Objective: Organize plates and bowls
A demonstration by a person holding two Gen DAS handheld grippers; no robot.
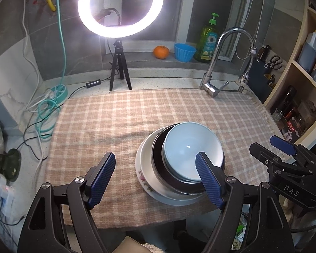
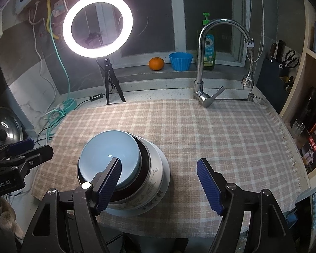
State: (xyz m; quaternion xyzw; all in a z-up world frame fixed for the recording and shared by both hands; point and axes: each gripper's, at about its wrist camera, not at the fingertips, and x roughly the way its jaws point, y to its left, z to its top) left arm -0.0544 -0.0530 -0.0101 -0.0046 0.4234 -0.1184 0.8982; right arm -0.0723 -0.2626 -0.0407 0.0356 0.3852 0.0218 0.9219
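One stack of dishes stands near the front edge of the checked cloth (image 1: 115, 116). A light blue bowl (image 1: 189, 147) sits on top, in a black bowl (image 1: 157, 151), on a white flowered plate (image 1: 143, 168). In the right wrist view the blue bowl (image 2: 109, 147) tops a black bowl (image 2: 144, 156), a leaf-patterned bowl (image 2: 153, 172) and a white plate (image 2: 166, 175). My left gripper (image 1: 155, 179) is open and empty, left of the stack. My right gripper (image 2: 160, 181) is open and empty, right of it. The right gripper also shows in the left wrist view (image 1: 269, 147), and the left gripper in the right wrist view (image 2: 31, 147).
A lit ring light on a tripod (image 1: 120, 69) stands at the back. A faucet (image 1: 217, 63) rises at the back right. An orange (image 1: 161, 52), a blue cup (image 1: 184, 51) and a soap bottle (image 1: 208, 42) sit on the sill. Cables (image 1: 48, 109) lie left. Shelves (image 1: 301, 97) stand right.
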